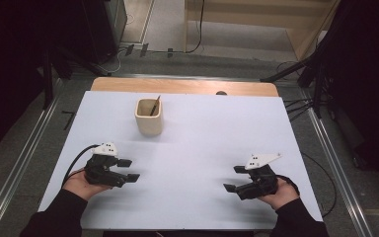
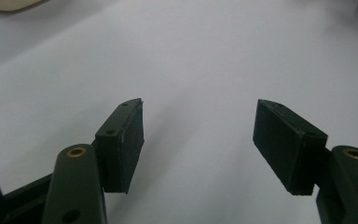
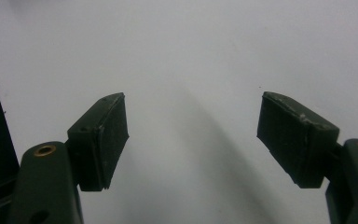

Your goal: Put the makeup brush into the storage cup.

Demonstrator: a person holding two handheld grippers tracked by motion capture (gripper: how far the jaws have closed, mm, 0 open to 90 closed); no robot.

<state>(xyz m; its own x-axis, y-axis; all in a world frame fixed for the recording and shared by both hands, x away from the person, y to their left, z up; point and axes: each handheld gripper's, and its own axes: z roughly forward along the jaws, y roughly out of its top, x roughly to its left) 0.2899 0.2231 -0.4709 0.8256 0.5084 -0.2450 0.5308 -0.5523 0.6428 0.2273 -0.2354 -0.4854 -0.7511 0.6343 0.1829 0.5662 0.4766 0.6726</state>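
Note:
A cream square cup (image 1: 149, 117) stands upright on the white table (image 1: 202, 143), left of centre toward the back, with a thin dark stick (image 1: 155, 105) leaning inside it. My left gripper (image 1: 129, 169) rests low at the front left, open, jaws pointing right with nothing between them. My right gripper (image 1: 234, 178) sits at the front right, open and empty, jaws pointing left. In the left gripper view the left gripper (image 2: 198, 140) has bare white table between its pads, and the cup's base (image 2: 9, 3) peeks in at the top left. The right gripper (image 3: 193, 137) likewise frames bare table.
A wooden strip (image 1: 185, 86) runs along the table's far edge. Metal rails (image 1: 29, 148) flank the table on both sides. Cables lie on the floor at the right (image 1: 301, 106). Dark stands and a light wooden cabinet (image 1: 256, 24) are at the back.

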